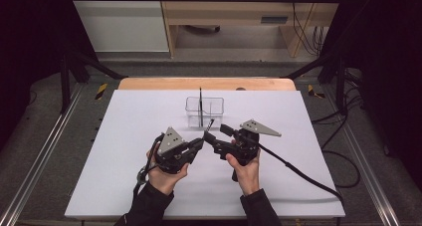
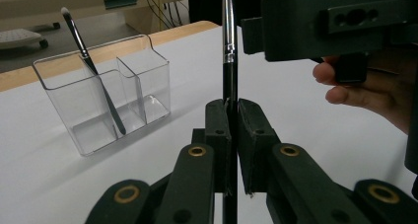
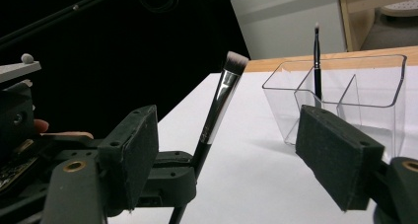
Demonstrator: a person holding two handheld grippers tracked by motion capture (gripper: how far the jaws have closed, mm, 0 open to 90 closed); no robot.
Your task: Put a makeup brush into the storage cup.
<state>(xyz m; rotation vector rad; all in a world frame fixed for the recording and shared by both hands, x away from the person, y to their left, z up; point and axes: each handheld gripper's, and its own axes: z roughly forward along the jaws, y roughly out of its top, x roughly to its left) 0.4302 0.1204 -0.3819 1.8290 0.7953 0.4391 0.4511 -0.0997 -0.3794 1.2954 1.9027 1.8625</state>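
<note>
The left gripper [image 2: 228,130] is clamped tight on the black handle of a makeup brush [image 3: 217,113]; the brush stands tilted up from those jaws, its silver ferrule and pale bristle head pointing toward the clear organizer [image 1: 204,111]; the organizer sits on the white table [image 1: 124,136] at the far side of both grippers, near them but apart. The right gripper [image 3: 231,155] faces the left one just on the near side of the organizer; its jaws stand wide, with the brush in the gap between the pads and neither pad touching it. A thin dark brush [image 2: 93,68] leans upright in one compartment of the organizer, seemingly an end one, though the clear walls make that hard to judge; the neighbouring compartments look bare. A hand [image 1: 166,178] holds each gripper, in dark sleeves.
</note>
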